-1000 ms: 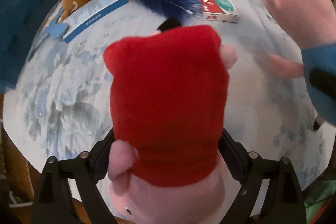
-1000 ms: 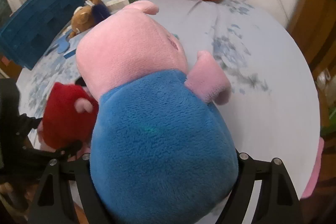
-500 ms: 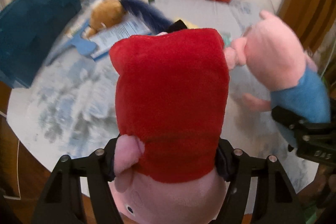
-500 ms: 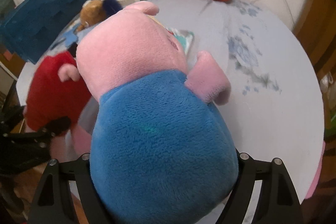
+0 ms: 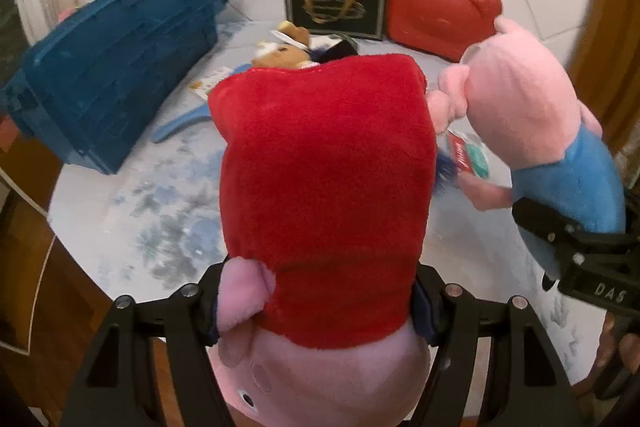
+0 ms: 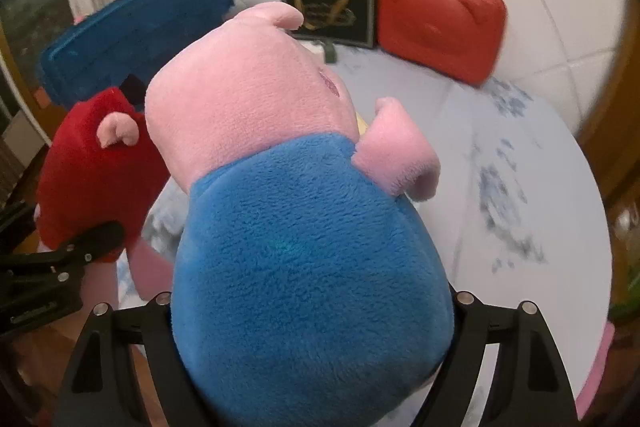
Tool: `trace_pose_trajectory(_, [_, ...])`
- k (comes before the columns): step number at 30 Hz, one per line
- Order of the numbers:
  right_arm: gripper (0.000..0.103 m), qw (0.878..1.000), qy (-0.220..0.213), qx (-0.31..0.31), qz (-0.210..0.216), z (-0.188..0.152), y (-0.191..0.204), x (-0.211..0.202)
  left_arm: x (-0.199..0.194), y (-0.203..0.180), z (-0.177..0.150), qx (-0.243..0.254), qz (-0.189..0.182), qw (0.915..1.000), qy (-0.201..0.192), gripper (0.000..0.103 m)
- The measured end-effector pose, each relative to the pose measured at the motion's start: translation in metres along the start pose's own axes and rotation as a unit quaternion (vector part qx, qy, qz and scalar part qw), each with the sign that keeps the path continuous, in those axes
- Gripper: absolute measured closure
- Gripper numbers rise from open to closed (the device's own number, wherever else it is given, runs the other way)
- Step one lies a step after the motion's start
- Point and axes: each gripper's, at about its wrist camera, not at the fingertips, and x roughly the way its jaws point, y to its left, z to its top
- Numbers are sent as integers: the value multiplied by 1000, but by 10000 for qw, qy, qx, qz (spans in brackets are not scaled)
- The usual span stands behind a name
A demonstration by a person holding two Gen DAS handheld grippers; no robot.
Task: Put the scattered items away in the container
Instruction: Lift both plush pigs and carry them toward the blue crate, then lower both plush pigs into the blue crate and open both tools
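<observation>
Left gripper (image 5: 320, 301) is squeezing the red-dressed pig plush (image 5: 326, 187); right gripper (image 6: 312, 307) is gripping the blue-shirted pig plush (image 6: 304, 251), both above the table (image 6: 540, 187).

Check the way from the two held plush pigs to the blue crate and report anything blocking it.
Nothing visible blocks it. The red-dressed pig and blue-dressed pig hang above the table; the blue crate sits far left, the teddy bear beside that line.

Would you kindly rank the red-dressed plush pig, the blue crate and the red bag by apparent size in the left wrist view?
1. Red-dressed plush pig, inflated by nearness to the camera.
2. Blue crate.
3. Red bag.
</observation>
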Motion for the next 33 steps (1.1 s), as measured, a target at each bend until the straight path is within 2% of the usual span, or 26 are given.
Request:
trace_pose_trajectory(2, [20,9999,-73,-101,101,13,9,3,-5,14,7,-159,159,9997,-119,34])
trace_pose_trajectory(7, [20,9984,-211,-457,273,49,47,13,-16,53,21,-398,288,9984,-278,34])
trace_pose_trajectory(12, [20,9964,-383,-641,391,80,102,19,-28,116,41,-464,410,9966,-550,34])
trace_pose_trajectory(16, [20,9952,-661,-580,420,109,146,19,-44,173,64,-378,293,9961,-741,34])
trace_pose_trajectory(23, [20,9933,-987,-338,489,168,217,14,-83,269,127,-42,456,9925,-1133,34])
trace_pose_trajectory(27, [20,9915,-1032,-421,673,215,254,22,-95,322,174,-182,604,9901,-1257,34])
trace_pose_trajectory(33, [20,9852,-1255,-704,932,288,298,37,-96,391,219,-643,723,9877,-1229,33])
